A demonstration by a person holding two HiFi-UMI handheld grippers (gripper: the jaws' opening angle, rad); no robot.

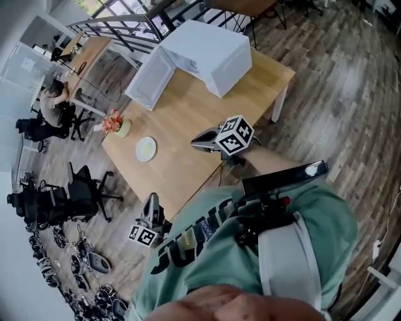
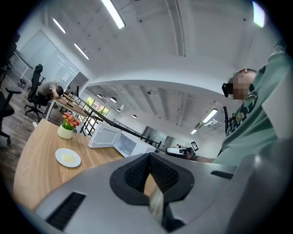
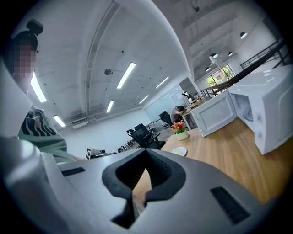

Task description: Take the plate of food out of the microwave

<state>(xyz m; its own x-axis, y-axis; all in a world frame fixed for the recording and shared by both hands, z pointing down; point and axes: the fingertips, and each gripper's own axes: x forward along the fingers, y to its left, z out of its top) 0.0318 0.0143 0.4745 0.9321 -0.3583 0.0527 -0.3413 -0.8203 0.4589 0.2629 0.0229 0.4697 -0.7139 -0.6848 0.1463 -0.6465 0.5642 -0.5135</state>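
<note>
While the plate (image 1: 145, 149) is sitting on the surface (image 1: 188, 119) by the flowers (image 1: 114, 122), well apart from the open microwave (image 1: 207, 53), left gripper (image 1: 151, 200) and right gripper (image 1: 195, 142) are hovering at the near edge, fingers clenched, empty. Looking done; I'm advising pulling away wide of plate.

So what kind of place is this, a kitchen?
Probably an open-plan office: black swivel chairs, a person seated at the back, long strip lights overhead. The microwave just sits on a wooden table.
</note>
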